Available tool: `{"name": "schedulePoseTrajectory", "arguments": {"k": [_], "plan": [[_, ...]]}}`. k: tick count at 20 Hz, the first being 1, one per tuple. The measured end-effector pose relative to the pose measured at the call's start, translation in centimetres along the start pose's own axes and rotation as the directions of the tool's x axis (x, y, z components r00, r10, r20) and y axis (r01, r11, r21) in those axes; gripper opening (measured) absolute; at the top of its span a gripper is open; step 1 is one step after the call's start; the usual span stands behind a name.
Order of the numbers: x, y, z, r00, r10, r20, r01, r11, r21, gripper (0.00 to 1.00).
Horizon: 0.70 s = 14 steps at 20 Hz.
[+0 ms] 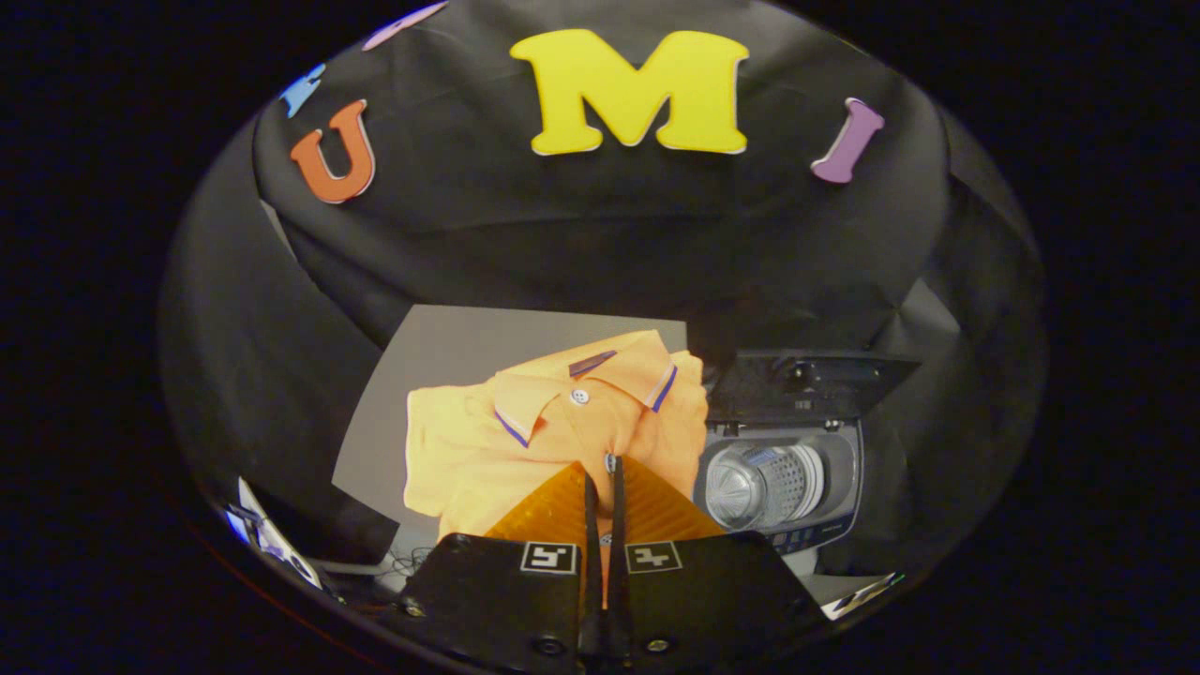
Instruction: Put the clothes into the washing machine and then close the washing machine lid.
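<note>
Gripper: the gripper is seen with its 2 fingers drawn nearly together, only a thin slit being left between them; a fold of the shirt's front appears to be pinched in that slit near the button placket, though the grip itself is partly hidden by the fingers.
Shirt: an orange polo shirt with dark stripes on the collar and 1 pale button at the neck is shown just to the left of the washing machine; its collar is turned toward the booth wall, and its lower part is covered by the fingers.
Shirt support: whether the shirt is lifted or laid flat cannot be told; it is seen against the grey board.
Washing machine: a small top-loading washing machine is set directly to the right of the shirt, its near edge touching or almost touching the shirt's right side in the view.
Lid: the dark lid is raised and tilted back above the washing machine's opening.
Drum: the perforated metal drum is exposed inside the washing machine, and no cloth is seen in it.
Grey board: a flat grey board is placed to the left of the washing machine, behind and beside the shirt.
</note>
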<state>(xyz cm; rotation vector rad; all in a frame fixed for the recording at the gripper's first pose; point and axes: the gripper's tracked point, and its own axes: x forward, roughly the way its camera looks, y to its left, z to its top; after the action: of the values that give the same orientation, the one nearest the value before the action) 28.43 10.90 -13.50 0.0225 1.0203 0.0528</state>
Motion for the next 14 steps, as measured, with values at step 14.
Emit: {"name": "schedulePoseTrajectory", "arguments": {"k": [14], "plan": [[-2.2,-15.8,-1.9,0.993,-0.094,0.079,0.082,0.987,0.141,0.06]]}}
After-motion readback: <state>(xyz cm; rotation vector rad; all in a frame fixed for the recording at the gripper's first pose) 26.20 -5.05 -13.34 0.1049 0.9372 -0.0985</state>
